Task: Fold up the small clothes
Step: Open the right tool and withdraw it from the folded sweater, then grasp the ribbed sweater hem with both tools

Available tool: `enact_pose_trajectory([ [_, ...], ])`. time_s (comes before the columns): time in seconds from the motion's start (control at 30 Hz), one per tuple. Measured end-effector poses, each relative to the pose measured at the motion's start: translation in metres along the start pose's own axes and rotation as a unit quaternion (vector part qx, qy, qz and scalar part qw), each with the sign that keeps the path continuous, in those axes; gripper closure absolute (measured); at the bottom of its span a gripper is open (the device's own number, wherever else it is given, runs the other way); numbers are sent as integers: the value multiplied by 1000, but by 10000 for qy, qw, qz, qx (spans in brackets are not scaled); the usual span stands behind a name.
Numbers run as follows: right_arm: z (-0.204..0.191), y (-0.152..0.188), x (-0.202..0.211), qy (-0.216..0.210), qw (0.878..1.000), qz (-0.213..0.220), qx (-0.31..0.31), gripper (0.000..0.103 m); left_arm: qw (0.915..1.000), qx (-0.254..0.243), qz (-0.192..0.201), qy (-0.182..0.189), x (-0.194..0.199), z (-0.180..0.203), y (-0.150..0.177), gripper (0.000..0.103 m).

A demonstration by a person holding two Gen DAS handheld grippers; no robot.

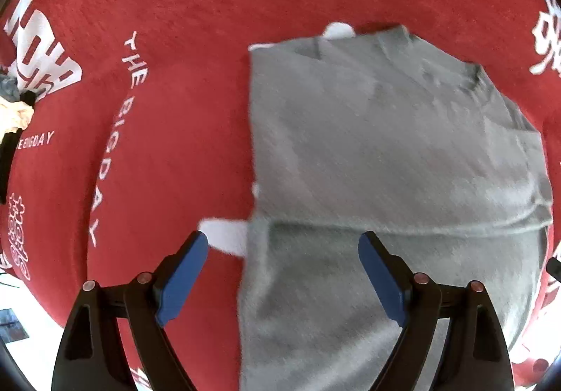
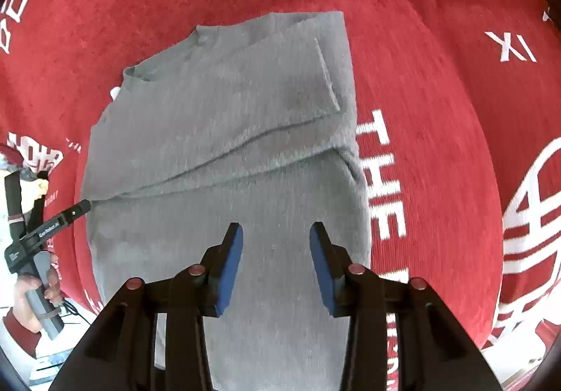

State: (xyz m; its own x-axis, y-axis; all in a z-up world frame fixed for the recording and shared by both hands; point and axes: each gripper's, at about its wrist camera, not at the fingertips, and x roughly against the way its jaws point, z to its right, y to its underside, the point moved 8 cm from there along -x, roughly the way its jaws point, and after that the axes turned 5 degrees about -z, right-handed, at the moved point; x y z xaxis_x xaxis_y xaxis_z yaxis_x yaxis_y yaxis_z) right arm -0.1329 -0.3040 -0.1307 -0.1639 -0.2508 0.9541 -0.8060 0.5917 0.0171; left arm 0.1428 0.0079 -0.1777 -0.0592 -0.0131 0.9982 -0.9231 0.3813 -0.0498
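A grey knitted top (image 1: 378,152) lies flat on a red cloth with white lettering (image 1: 175,93), its sides folded in so it forms a long strip. My left gripper (image 1: 284,240) hangs wide open above the garment's left edge, one blue pad over the red cloth, the other over the grey fabric, nothing between them. In the right wrist view the same grey top (image 2: 224,131) shows a sleeve folded across its front. My right gripper (image 2: 277,230) stands partly open above the lower part of the top, holding nothing. The left gripper (image 2: 75,208) shows at that view's left edge, with a hand (image 2: 42,286) on its handle.
The red cloth (image 2: 438,110) stretches on every side of the garment. A small heap of other clothes (image 1: 14,103) lies at the far left edge. A white surface (image 1: 24,331) shows past the cloth's lower left border.
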Motion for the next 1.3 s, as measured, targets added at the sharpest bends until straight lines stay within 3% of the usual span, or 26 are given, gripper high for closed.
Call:
enact_pose_trajectory([
  [0.47, -9, 25, 11, -215, 9985, -293, 408, 54, 9990, 25, -424, 130, 18, 48, 54, 14],
  [0.67, -9, 31, 17, -338, 9949, -478, 821, 54, 9987, 327, -366, 167, 35, 56, 79, 14],
  [0.93, -17, 46, 18, -580, 9888, -588, 1243, 54, 9939, 877, -596, 286, 36, 43, 141, 14],
  [1.3, -17, 113, 5, -873, 9887, -768, 942, 52, 9941, 711, -526, 623, 33, -1, 193, 14],
])
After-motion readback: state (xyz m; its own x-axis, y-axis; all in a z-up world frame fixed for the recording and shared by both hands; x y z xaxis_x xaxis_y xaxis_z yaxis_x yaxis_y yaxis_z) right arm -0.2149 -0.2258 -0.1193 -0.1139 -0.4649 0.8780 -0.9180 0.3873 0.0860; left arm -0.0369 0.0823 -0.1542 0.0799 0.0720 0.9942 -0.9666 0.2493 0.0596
